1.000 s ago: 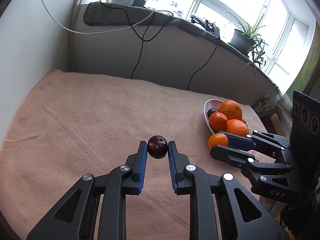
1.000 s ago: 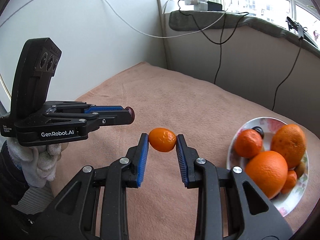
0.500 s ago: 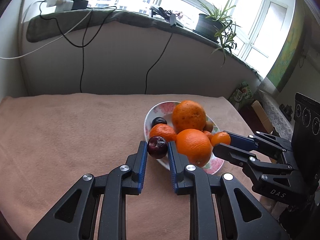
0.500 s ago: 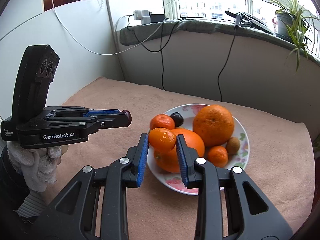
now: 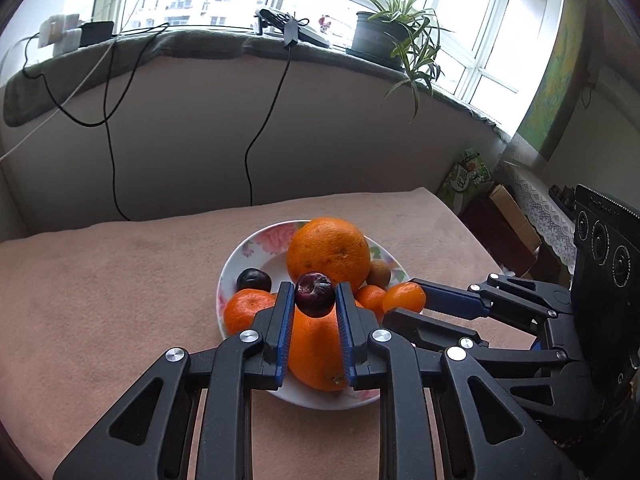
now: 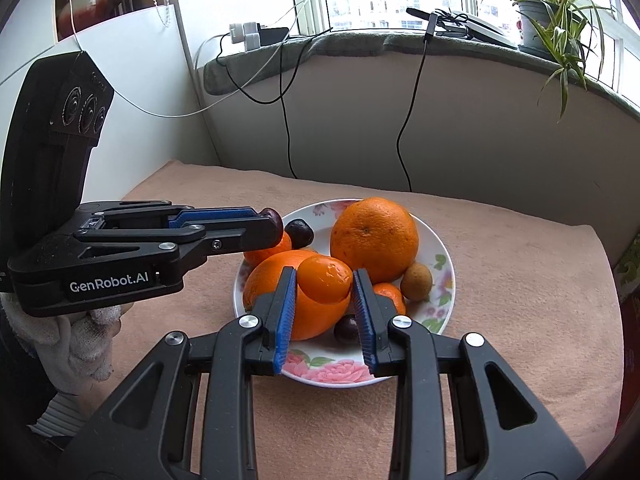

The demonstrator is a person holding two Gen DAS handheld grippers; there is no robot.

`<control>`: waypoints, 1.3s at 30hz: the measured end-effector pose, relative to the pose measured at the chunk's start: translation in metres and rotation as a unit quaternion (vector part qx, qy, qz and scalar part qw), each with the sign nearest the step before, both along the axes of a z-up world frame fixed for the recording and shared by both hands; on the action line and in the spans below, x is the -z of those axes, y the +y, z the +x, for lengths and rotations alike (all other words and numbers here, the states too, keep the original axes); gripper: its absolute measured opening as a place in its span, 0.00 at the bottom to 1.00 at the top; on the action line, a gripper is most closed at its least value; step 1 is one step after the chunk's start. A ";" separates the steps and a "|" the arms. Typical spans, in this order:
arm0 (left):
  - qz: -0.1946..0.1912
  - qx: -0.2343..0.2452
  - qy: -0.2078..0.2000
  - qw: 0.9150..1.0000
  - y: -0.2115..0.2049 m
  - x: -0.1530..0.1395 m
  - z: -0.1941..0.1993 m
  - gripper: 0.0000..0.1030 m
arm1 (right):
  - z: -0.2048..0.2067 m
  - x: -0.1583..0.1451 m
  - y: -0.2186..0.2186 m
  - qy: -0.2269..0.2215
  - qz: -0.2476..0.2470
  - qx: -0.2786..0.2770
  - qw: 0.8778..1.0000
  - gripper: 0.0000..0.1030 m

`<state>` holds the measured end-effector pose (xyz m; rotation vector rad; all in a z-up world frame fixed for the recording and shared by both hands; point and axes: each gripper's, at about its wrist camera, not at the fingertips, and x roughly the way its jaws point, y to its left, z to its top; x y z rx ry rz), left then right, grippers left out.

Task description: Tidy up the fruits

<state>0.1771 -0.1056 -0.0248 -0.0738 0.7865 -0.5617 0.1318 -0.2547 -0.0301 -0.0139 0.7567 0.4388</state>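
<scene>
Moved: both grippers swung from bare blanket to above plate.
Left gripper: jaws clamped on dark plum, big oranges under and beyond jaws.
Right gripper: jaws pinching small mandarin, over plate's near side.
Tip: lower into gaps beside jaws, then release; avoid dropping onto the heap.

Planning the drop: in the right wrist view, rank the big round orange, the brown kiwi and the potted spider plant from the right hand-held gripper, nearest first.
1. Big round orange, just beyond the right hand-held gripper.
2. Brown kiwi, at the plate's right side.
3. Potted spider plant, far on the windowsill.
</scene>
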 end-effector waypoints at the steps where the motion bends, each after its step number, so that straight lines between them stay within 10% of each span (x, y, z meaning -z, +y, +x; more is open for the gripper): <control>1: 0.000 0.000 0.000 1.000 -0.001 -0.001 0.001 0.19 | 0.001 0.000 0.000 0.000 0.000 0.000 1.000 0.29; 9: 0.005 -0.001 -0.014 1.000 -0.005 -0.006 0.003 0.27 | 0.004 0.001 0.001 0.002 -0.007 0.005 1.000 0.29; 12: 0.005 -0.002 -0.015 1.000 -0.005 -0.007 0.003 0.30 | 0.004 0.000 0.000 -0.006 -0.008 0.010 1.000 0.50; 22: 0.008 -0.011 -0.029 0.999 -0.001 -0.013 -0.007 0.46 | -0.004 -0.004 -0.004 -0.010 -0.003 0.020 1.000 0.53; 26: 0.009 -0.019 -0.035 0.999 0.005 -0.016 -0.016 0.53 | -0.013 -0.007 -0.007 -0.015 0.001 0.029 0.999 0.68; 39: 0.018 -0.057 -0.046 0.997 0.025 -0.021 -0.049 0.68 | -0.038 -0.019 -0.016 -0.023 0.020 0.058 0.998 0.68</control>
